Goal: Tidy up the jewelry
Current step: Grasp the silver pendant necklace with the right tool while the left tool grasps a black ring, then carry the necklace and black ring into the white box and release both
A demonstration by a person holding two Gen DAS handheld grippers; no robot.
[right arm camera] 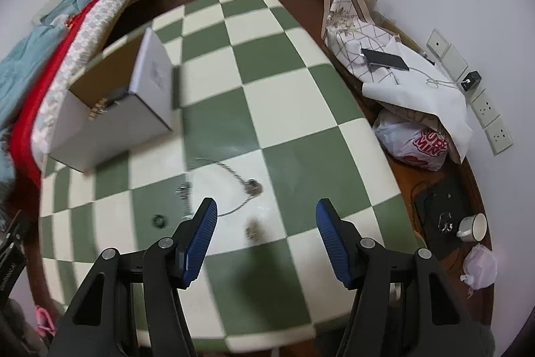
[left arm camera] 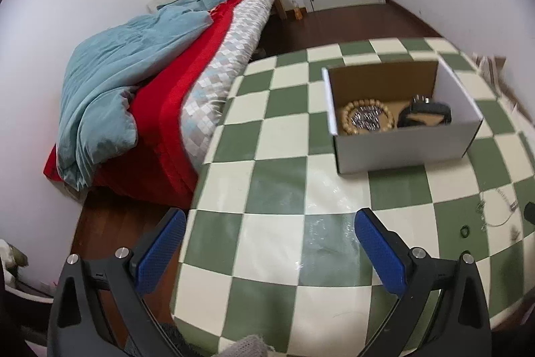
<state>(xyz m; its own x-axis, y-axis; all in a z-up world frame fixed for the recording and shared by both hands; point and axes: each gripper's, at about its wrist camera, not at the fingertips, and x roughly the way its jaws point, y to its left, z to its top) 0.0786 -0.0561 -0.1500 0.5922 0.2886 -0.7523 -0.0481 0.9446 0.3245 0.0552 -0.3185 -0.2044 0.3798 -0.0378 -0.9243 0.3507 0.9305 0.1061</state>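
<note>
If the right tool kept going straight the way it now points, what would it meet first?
Most likely the silver chain lying on the table, just ahead of the open right tool; a small blurred piece lies nearer still, between the fingers. Depth is unclear, so it may touch bare tabletop first.

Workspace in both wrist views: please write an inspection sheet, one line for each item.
Surface: table with green and cream checks.
Job's things: cardboard box holds a wooden bead bracelet and a black item; silver chain and small dark ring lie loose on the table.
Clutter: nothing seen on the table.
Grippers: left gripper open, empty; right gripper open, empty, near the chain.
Cables: white cable beside a phone.
Surroundings: bed, door, mug on the floor.
</note>
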